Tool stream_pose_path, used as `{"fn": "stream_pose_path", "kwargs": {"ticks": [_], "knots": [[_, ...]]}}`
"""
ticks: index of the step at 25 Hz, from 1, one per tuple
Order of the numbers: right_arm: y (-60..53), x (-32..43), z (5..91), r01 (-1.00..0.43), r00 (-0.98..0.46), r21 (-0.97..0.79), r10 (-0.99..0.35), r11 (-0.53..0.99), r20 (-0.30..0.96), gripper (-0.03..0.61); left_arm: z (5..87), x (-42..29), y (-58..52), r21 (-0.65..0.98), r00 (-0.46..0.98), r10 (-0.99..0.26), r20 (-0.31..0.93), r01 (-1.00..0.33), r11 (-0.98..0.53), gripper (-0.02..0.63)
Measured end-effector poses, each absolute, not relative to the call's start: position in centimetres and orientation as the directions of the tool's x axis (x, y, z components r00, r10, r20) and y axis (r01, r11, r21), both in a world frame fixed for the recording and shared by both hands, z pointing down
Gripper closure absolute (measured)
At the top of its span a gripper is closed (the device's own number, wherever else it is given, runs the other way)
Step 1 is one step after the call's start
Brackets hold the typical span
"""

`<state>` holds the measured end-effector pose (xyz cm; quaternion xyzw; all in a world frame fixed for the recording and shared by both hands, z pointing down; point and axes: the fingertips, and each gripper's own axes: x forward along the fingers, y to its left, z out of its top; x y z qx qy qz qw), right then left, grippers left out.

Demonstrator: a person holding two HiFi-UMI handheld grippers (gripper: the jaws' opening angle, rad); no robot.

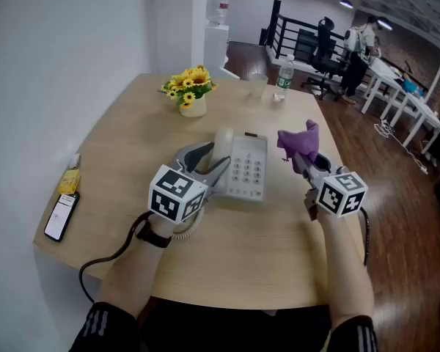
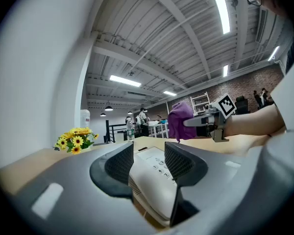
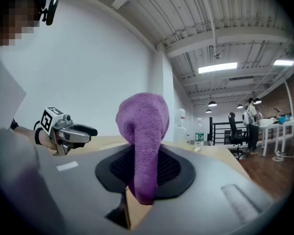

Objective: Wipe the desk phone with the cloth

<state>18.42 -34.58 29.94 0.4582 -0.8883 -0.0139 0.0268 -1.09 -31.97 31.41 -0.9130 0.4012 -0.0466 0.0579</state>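
Observation:
The white desk phone (image 1: 248,169) lies mid-table, handset along its left side. My left gripper (image 1: 209,156) reaches it from the near left, and its jaws clasp the handset side. In the left gripper view the phone (image 2: 154,177) fills the gap of that gripper (image 2: 148,153) pad to pad. My right gripper (image 1: 301,158) hovers just right of the phone, shut on a purple cloth (image 1: 299,141) that stands up out of its jaws. The cloth (image 3: 143,131) hangs bunched between the pads of the right gripper (image 3: 144,163). Cloth and phone are apart.
A vase of sunflowers (image 1: 191,94), a clear cup (image 1: 257,86) and a water bottle (image 1: 283,78) stand at the table's far side. A smartphone (image 1: 61,215) and a yellow item (image 1: 70,180) lie near the left edge. People stand by desks at the back right.

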Motion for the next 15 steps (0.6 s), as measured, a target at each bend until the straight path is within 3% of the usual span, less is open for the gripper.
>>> {"fn": "stream_pose_path", "kwargs": {"ticks": [5,15], "knots": [[-37.4,16.0,27.3,-0.783,-0.597,0.151,-0.797,0.604,0.094,0.5,31.4,-1.4,-32.1,-0.138,0.668,-0.743,0.041,-0.732,-0.667,0.422],[-42.9,7.8,28.6,-0.624,-0.576,0.393,-0.738,0.675,0.352,0.5,31.6,-1.1,-31.9,-0.134,0.678,-0.734,0.04,-0.724,-0.676,0.422]]}}
